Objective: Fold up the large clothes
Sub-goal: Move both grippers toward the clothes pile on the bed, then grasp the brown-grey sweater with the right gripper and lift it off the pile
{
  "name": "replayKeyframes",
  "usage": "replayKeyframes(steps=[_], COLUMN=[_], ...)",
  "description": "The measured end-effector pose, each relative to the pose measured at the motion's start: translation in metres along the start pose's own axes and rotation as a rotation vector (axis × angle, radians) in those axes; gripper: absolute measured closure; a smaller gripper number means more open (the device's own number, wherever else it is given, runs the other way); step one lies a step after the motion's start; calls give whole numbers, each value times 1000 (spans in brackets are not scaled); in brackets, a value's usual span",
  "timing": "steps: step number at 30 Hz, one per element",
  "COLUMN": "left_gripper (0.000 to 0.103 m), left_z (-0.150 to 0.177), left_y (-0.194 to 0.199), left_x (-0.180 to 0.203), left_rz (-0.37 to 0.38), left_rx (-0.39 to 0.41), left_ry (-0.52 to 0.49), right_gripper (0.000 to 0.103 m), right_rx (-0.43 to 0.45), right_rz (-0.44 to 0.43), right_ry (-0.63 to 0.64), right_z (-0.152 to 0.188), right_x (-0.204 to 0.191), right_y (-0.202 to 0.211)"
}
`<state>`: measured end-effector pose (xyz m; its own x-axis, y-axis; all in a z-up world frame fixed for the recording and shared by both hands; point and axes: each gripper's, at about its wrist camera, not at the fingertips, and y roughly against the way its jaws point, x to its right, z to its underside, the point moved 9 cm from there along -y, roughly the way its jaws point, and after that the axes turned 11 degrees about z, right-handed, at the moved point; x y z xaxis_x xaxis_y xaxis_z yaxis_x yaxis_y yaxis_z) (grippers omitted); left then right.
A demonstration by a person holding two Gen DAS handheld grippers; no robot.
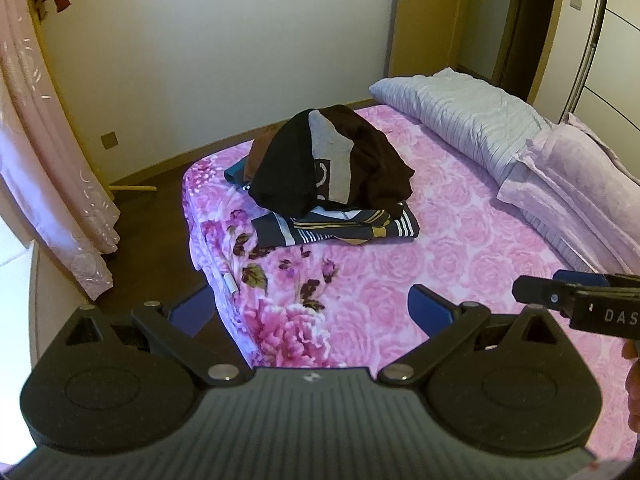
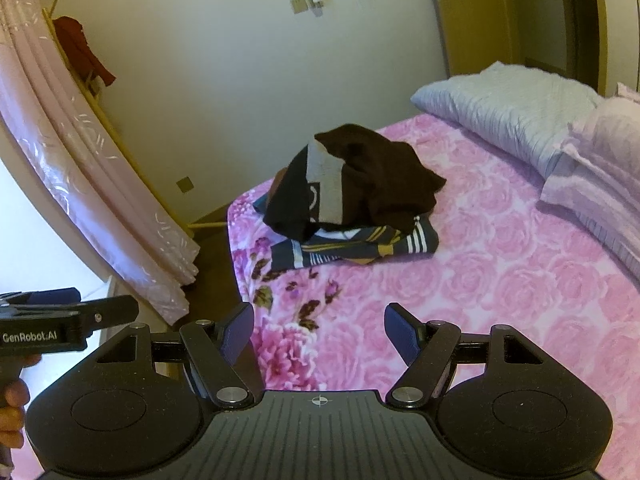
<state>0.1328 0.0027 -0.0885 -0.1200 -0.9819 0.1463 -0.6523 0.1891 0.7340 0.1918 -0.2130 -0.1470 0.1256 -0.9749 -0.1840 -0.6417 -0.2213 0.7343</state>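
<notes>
A heap of dark clothes [image 1: 332,164] [image 2: 352,184], black, grey and brown, lies near the far corner of the bed. It rests on a folded navy striped garment [image 1: 340,230] [image 2: 356,248]. My left gripper [image 1: 312,308] is open and hangs over the bed's near corner, well short of the heap, with nothing between its blue pads. My right gripper [image 2: 320,334] is also open and empty over the flowered cover. Each gripper shows at the edge of the other's view, side by side.
The pink rose-patterned bed cover [image 1: 460,264] [image 2: 500,280] spreads to the right. A grey quilt [image 1: 460,120] [image 2: 512,120] and a lilac pillow [image 1: 568,176] [image 2: 600,168] lie at the head. Pink curtains [image 1: 52,184] [image 2: 100,208] hang at the left, with dark floor [image 1: 160,216] beyond the bed's corner.
</notes>
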Motion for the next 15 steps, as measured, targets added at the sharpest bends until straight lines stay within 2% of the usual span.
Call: replayKeyframes(steps=[7,15], left_gripper=[2,2], left_z=[-33,-90], left_y=[-65,-154], left_x=[-25,-76], left_rz=[35,53], left_rx=[-59,-116], left_ry=[-24,-61], right_gripper=[34,39], right_rx=[-40,-68], right_rz=[38,68], right_ry=[-66,-141], right_z=[-20,-61], right_x=[14,7], right_y=[-50,-133])
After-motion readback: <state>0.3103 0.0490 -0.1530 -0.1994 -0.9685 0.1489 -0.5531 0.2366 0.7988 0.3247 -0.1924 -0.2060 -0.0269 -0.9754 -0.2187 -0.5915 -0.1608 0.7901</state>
